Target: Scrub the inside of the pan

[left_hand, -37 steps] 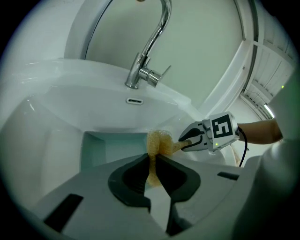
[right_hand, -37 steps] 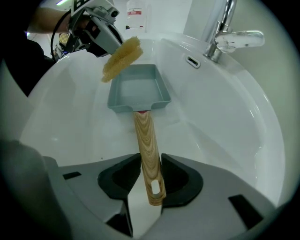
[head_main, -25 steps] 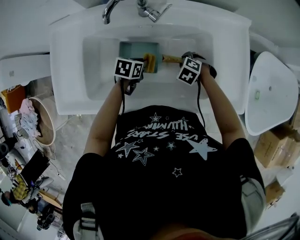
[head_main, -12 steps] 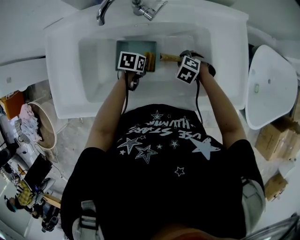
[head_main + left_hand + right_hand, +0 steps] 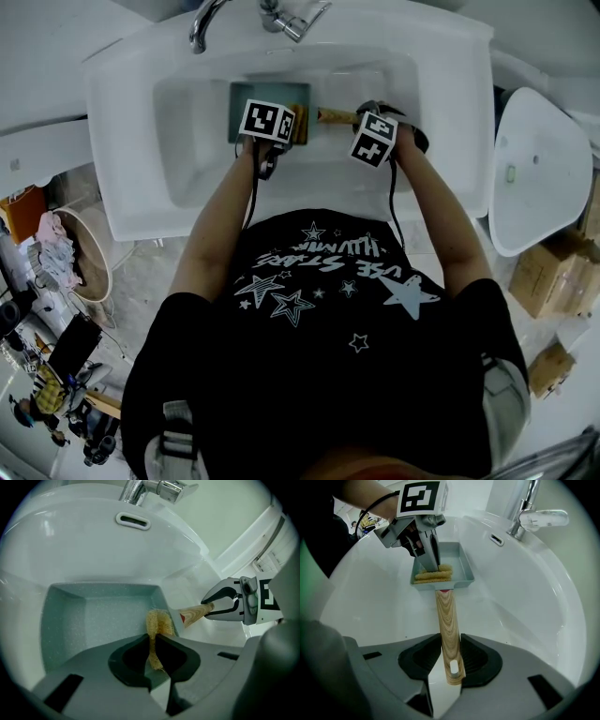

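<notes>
Count: one sink (image 5: pixel 122 141), one tap (image 5: pixel 211 19), one pan (image 5: pixel 93 616), one scrubber (image 5: pixel 157 625), two grippers. Each gripper has one cube with black-and-white square markers.

The pan is square and pale green. It sits in the sink basin, near the back wall below the tap. Its single wooden handle (image 5: pixel 447 620) points toward the right side of the basin and has a red mark where it meets the pan.

My left gripper (image 5: pixel 153 641) has its jaws almost together, pinching the thin yellow scrubber. The scrubber's free end lies inside the pan, against the wall on the handle side.

My right gripper (image 5: pixel 449 641) is about half open. Both pads press on the handle near its outer end, by the hanging hole.

Writing: the white lettering among the stars on my black shirt (image 5: pixel 328 309) appears upside down in the head view, and I cannot read it reliably.
</notes>
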A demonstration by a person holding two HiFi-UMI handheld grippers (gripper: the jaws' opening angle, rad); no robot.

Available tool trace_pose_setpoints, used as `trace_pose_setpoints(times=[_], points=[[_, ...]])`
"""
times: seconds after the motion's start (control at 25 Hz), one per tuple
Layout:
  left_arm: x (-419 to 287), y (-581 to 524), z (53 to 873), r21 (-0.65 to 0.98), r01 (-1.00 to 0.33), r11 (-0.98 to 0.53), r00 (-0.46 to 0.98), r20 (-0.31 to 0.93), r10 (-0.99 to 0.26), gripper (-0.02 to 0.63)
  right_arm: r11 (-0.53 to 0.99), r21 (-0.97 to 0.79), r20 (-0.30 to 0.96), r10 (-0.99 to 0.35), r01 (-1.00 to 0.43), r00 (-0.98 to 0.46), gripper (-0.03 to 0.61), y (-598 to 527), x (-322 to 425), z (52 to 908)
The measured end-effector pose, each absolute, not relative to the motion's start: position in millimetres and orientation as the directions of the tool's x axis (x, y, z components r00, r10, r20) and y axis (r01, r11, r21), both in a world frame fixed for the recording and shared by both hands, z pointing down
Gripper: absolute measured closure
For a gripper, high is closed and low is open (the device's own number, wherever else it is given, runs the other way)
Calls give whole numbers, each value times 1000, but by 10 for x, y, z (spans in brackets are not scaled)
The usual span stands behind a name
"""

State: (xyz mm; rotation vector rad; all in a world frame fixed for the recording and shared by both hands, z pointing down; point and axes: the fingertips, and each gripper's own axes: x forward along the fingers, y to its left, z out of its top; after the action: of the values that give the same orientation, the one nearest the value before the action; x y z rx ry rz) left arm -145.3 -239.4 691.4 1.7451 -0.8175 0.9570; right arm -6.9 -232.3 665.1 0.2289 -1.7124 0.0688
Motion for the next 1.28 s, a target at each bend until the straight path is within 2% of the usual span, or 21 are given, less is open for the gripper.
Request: trace_pose_setpoints(times=[0.32,0.8,1.28], points=[[-1508,-2397,6939,391,-856,-338,441,893,-85,566,978,80,986,-106,-192,-126,454,-2317,-68,6646],[-2023,-2393,6954,326,-909,-260,352,934,-60,566,980,81,987,-105,-184,-123,454,-2333,-70,6635],[-2465,-2419,6921,190,-929,-318,213,976,-39,566,979,82,988,-104,-184,-115,454,-2335,-65,6624]])
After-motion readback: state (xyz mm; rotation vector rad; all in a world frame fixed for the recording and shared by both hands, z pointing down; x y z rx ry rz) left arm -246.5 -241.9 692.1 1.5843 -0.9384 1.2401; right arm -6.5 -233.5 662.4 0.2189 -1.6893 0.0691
